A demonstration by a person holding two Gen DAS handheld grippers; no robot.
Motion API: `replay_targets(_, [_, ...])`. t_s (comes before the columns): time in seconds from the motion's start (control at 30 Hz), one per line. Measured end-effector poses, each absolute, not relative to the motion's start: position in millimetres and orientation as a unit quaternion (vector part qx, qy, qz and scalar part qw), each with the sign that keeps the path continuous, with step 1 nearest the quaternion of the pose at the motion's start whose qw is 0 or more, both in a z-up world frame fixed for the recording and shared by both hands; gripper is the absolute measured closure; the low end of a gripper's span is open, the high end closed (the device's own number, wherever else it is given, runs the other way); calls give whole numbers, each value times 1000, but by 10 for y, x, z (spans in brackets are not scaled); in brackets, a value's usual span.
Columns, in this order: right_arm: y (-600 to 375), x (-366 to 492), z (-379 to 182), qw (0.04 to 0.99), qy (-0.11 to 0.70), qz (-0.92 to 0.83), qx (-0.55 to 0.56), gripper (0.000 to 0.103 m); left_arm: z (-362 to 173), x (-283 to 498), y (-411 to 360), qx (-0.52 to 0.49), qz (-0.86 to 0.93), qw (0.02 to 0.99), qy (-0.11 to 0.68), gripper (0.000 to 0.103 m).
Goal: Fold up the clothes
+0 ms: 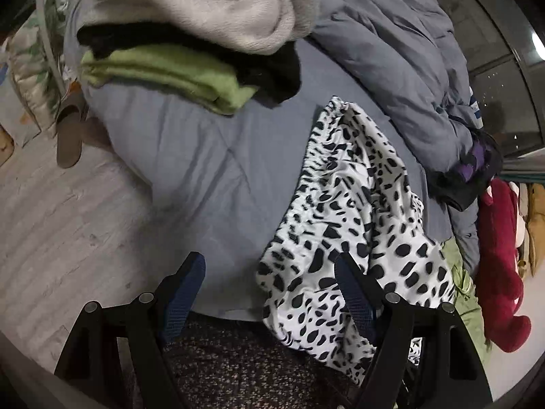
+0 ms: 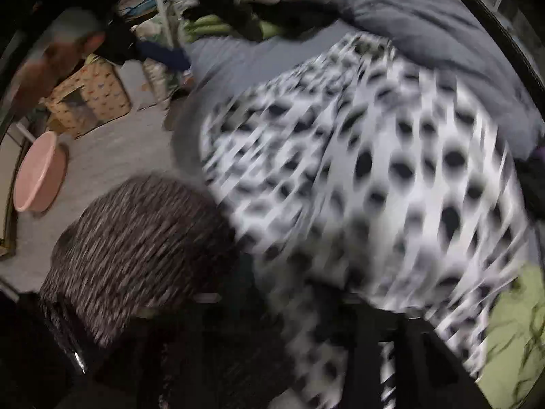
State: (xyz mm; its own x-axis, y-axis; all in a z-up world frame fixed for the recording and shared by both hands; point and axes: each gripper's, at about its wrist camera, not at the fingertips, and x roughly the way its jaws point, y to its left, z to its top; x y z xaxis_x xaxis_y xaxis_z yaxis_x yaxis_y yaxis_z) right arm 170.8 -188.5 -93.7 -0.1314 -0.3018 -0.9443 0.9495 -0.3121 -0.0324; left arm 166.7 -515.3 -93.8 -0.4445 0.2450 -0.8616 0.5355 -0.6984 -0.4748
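A white garment with black spots (image 1: 344, 211) lies crumpled on the grey-blue bed sheet (image 1: 190, 156). My left gripper (image 1: 269, 272) hangs above the bed's near edge, open and empty. Its left finger is over bare sheet and its right finger overlaps the garment's lower part. A folded pile sits at the far side: green cloth (image 1: 177, 75), black cloth and a grey fleece (image 1: 211, 6). The right wrist view is heavily blurred, and the spotted garment (image 2: 374, 156) fills its middle. My right gripper (image 2: 286, 310) is only a dark smear low in that view, so its jaws cannot be read.
A rumpled grey duvet (image 1: 391, 51) covers the bed's right side, with dark clothes (image 1: 466, 170), a red plush (image 1: 500, 255) and green cloth (image 1: 466, 293) beyond. Slippers (image 1: 69, 139) lie on the wooden floor. A pink basin (image 2: 41, 173) and a patterned box (image 2: 92, 95) stand on the floor. A person's speckled dark clothing (image 2: 136, 238) is close below.
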Motion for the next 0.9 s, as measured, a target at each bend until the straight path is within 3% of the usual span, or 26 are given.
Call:
replay_targets(0.17, [-1512,1586,-551,468,282,-688,478,49,-952,1685,-5019,526,-761,63,374,25])
replay_targets(0.37, [-1216,924,130,405,184,-784,433,40,-1027,1359,-4492,550,-772,11,318,25])
replay_targets(0.53, [-1500,156,-31,258,186,-819,478,41,-1268,1052,-4130,604,-771,65,192,25])
replay_targets(0.67, [-1777,-162,-282,285,158,-784,528,43,-1467,918,-3985,627,-761,63,153,25])
replay_targets(0.73, [-1903,-246,-437,281,155,-772,549,36,-1475,914,-3987,625,-763,60,156,25])
replay_targets(0.8, [-2029,-331,-643,273,167,-752,576,43,-1487,914,-4004,624,-763,55,160,25])
replay_targets(0.87, [-2074,-361,-808,272,170,-738,594,97,-1496,910,-4004,623,-764,53,159,24])
replay_targets(0.9, [-2071,-352,-842,274,172,-739,591,99,-1498,907,-4000,623,-764,52,157,24])
